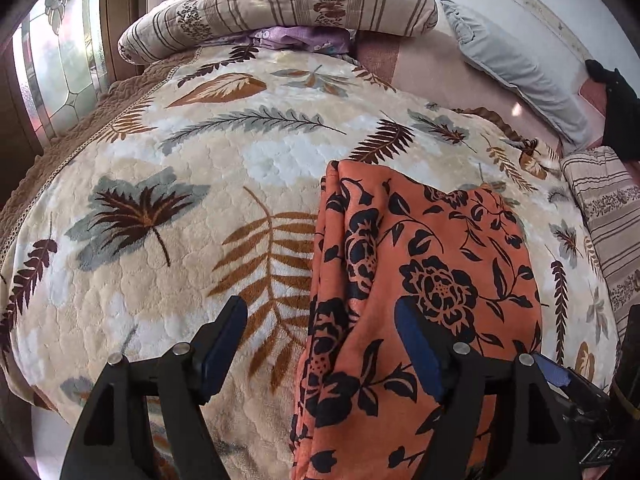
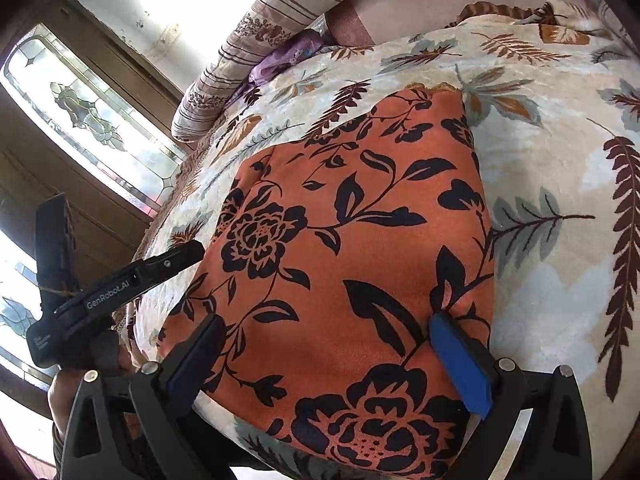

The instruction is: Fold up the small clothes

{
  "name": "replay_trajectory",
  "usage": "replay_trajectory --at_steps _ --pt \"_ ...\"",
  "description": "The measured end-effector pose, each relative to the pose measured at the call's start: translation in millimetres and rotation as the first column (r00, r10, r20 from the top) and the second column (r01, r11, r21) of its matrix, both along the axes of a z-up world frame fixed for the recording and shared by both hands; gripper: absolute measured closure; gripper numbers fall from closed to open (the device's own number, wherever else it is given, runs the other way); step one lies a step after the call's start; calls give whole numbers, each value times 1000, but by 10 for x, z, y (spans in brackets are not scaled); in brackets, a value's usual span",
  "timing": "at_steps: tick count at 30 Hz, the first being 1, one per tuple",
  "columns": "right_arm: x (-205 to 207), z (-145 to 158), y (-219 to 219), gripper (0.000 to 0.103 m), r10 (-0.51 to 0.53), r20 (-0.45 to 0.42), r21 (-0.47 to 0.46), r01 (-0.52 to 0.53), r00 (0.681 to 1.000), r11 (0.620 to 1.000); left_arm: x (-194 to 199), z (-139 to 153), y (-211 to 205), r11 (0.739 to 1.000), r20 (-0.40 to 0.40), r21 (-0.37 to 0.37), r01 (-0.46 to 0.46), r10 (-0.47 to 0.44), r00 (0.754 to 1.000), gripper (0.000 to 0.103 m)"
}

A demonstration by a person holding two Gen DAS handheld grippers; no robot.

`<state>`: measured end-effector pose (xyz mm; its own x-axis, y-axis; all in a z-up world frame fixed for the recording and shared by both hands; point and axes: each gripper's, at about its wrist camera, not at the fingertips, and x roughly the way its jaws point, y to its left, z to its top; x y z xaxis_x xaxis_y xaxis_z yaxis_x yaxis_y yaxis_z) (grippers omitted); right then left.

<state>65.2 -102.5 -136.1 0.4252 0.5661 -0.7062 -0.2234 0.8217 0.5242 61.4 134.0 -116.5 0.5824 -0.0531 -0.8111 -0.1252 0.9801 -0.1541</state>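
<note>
Folded orange floral garment [image 2: 340, 240] lies on leaf-print blanket [image 1: 160, 200] on the bed; left hand-held gripper [image 1: 320, 344] wide over its edge; right hand-held gripper [image 2: 332, 356] wide, empty, above it

Your right tongs [image 2: 332, 364] stand apart over the folded orange cloth [image 2: 340, 240] on the bed [image 2: 560, 272], mid-frame.

Home bedroom: bed under leaf-print blanket [image 1: 168, 184], striped pillows [image 1: 280, 12], leaded-glass window [image 1: 60, 64].
</note>
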Motion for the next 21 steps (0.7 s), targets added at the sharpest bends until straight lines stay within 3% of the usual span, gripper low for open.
replay_trajectory --at_steps 10,12,14,15,17,19,21 --pt "-1 2 9 1 -4 3 -7 4 1000 1000 -104 72 -36 1000 19 -2 14 -14 1000 25" --pt "-3 1 14 1 -4 3 -7 4 1000 1000 -119 -78 -51 1000 -21 -3 21 -21 1000 23" --pt "-2 4 14 1 -1 2 -6 1 1000 1000 -89 -464 -8 999 -133 -29 31 -35 990 19" --pt "0 2 8 1 3 -2 0 -3 1000 1000 -129 -530 73 997 -91 -78 17 -24 996 16" --pt "9 8 -13 1 8 -6 9 -8 1000 1000 -137 -479 56 998 -87 -57 27 -32 996 16" --pt "23 44 -76 1 3 -27 43 -2 1000 999 -138 -433 5 999 -85 -11 35 -36 996 16" --pt "18 109 -229 1 -25 -40 137 31 999 990 -166 -374 4 1000 -75 -10 30 -31 997 16"
